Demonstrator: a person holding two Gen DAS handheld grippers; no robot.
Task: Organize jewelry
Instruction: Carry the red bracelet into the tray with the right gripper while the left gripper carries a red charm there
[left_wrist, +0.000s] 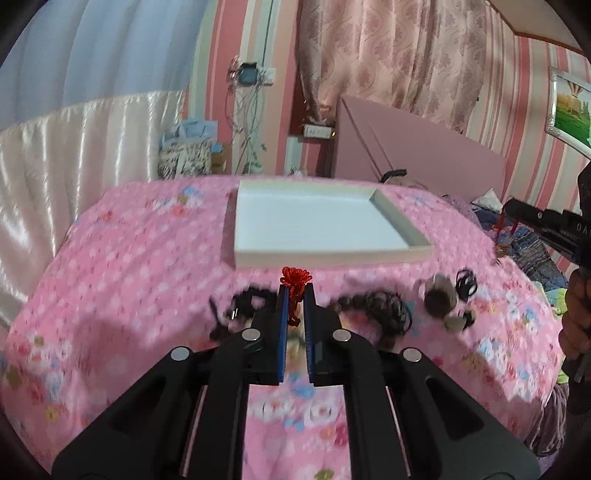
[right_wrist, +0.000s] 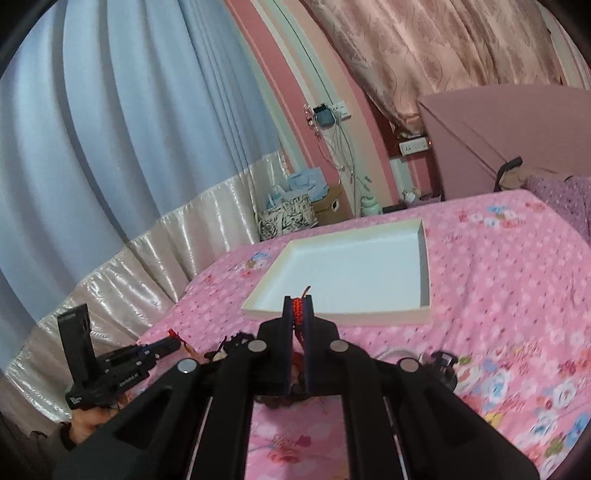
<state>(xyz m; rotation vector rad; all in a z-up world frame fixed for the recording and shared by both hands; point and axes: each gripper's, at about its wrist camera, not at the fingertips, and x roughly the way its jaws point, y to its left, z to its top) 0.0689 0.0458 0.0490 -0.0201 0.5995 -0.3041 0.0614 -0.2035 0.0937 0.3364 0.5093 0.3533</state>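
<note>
A shallow white tray (left_wrist: 402, 225) lies empty on the pink flowered bedspread (left_wrist: 140, 251); it also shows in the right wrist view (right_wrist: 424, 258). My left gripper (left_wrist: 295, 290) is shut on a red knotted cord (left_wrist: 295, 277), lifted just short of the tray's near edge. My right gripper (right_wrist: 298, 301) is shut on a red braided cord (right_wrist: 297, 314), held above the tray's near edge. Dark bead bracelets (left_wrist: 373, 306), a black cord piece (left_wrist: 240, 306), a brown beaded piece (left_wrist: 439, 295) and black rings (left_wrist: 466, 282) lie on the bedspread before the tray.
The other gripper shows at the right edge of the left wrist view (left_wrist: 546, 225) and at the lower left of the right wrist view (right_wrist: 110, 365). A pink headboard (left_wrist: 406, 147), curtains, a bag (left_wrist: 184, 155) and hanging cables (left_wrist: 247, 122) stand beyond the bed.
</note>
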